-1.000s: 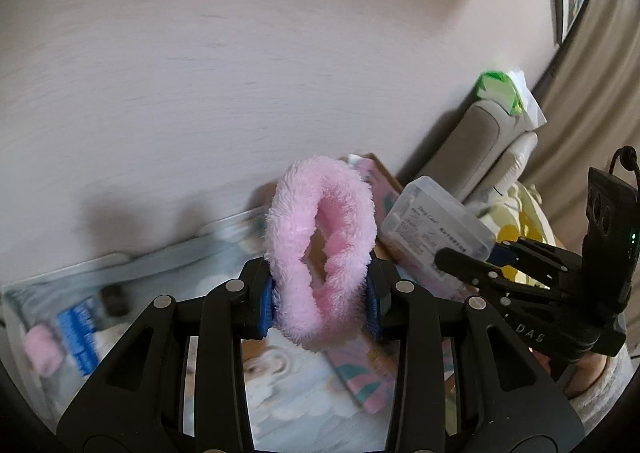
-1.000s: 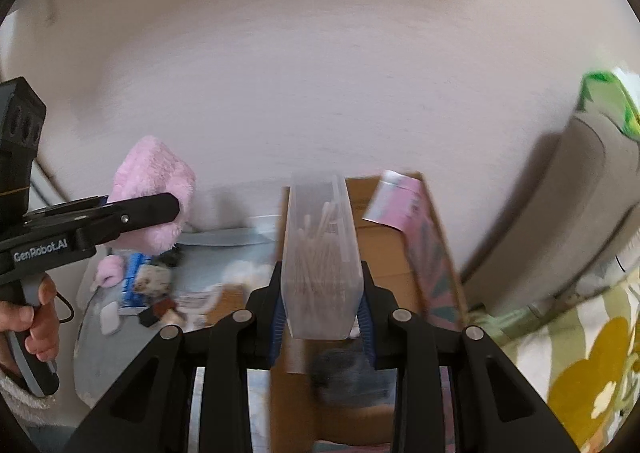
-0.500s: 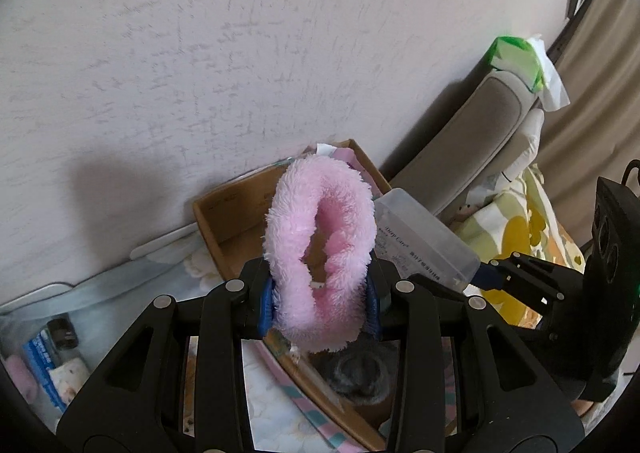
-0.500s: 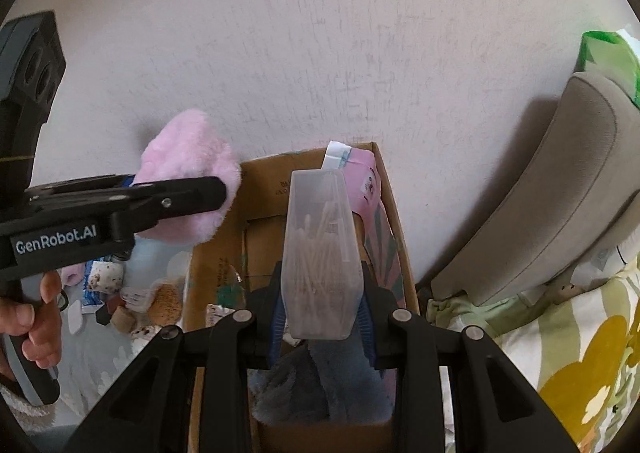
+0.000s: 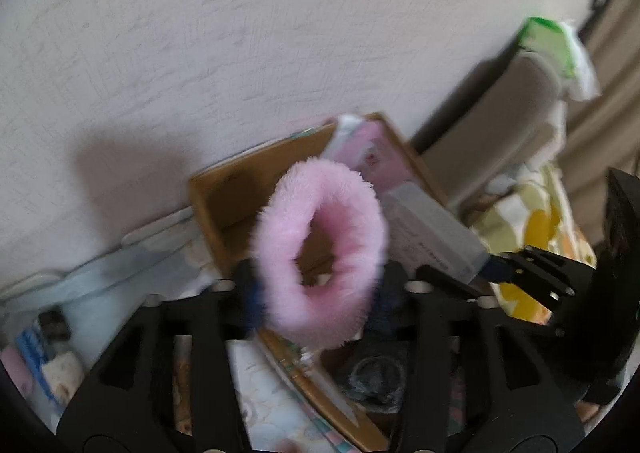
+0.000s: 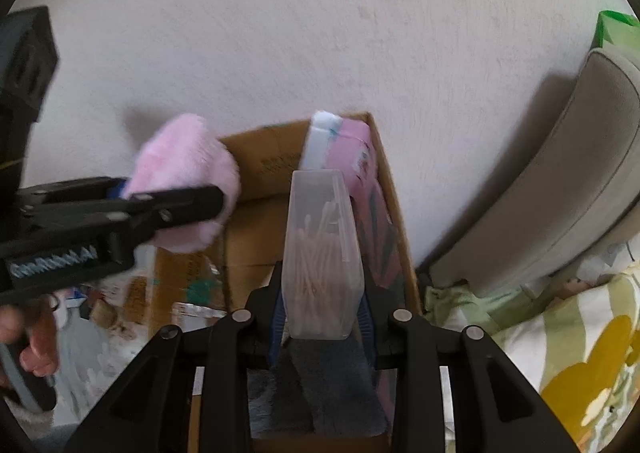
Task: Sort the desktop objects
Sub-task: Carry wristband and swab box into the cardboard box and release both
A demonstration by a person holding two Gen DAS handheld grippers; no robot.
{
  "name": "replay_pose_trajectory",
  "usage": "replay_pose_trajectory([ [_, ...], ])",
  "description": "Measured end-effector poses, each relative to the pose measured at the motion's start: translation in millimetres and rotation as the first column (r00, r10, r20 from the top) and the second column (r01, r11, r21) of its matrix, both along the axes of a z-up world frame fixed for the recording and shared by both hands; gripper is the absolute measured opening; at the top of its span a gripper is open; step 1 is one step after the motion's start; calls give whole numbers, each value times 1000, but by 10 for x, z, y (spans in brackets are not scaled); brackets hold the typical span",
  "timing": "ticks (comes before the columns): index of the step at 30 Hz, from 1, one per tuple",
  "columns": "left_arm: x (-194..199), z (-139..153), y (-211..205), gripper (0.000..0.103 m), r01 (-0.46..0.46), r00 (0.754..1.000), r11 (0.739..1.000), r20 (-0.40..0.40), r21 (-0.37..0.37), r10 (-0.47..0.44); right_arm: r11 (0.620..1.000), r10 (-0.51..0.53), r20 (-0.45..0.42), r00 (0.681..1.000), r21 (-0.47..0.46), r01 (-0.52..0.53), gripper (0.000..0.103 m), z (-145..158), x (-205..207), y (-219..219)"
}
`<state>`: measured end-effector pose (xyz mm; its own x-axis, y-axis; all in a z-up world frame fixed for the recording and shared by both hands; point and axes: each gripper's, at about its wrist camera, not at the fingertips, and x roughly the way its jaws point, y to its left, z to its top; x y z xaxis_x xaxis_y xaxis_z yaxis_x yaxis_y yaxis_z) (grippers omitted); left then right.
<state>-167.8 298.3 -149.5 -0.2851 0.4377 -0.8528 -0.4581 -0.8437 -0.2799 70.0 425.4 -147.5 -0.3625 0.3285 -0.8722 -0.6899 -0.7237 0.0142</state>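
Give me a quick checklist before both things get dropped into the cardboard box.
1. Left gripper shut on pink scrunchie: ok.
2. Right gripper shut on cotton swab case: ok.
3. Cardboard box below both loads: ok.
4. Free floor in box, beside grey cloth and pink pack: ok.
5. Grippers apart from each other: ok.
6. Case lid closed: cannot tell.

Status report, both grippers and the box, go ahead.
Left gripper shut on pink scrunchie. Right gripper shut on swab case. Both above cardboard box; nothing blocking.
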Motion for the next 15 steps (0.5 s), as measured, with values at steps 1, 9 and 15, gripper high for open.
replay_pose_trajectory([
  [1, -12, -7, -11, 102, -14, 1000, 1000, 2, -13, 14, 1000, -2, 8, 1000, -2, 2, 51, -12, 4, 2],
  [9, 48, 177, -78, 103, -3, 998, 1000, -57, 9, 3, 999, -2, -26, 1000, 35, 3, 71, 139, 38, -140],
  [15, 106, 394, -214, 103, 2, 997, 999, -81, 37, 1, 999, 9, -19, 1000, 53, -8, 71, 211, -115, -238],
])
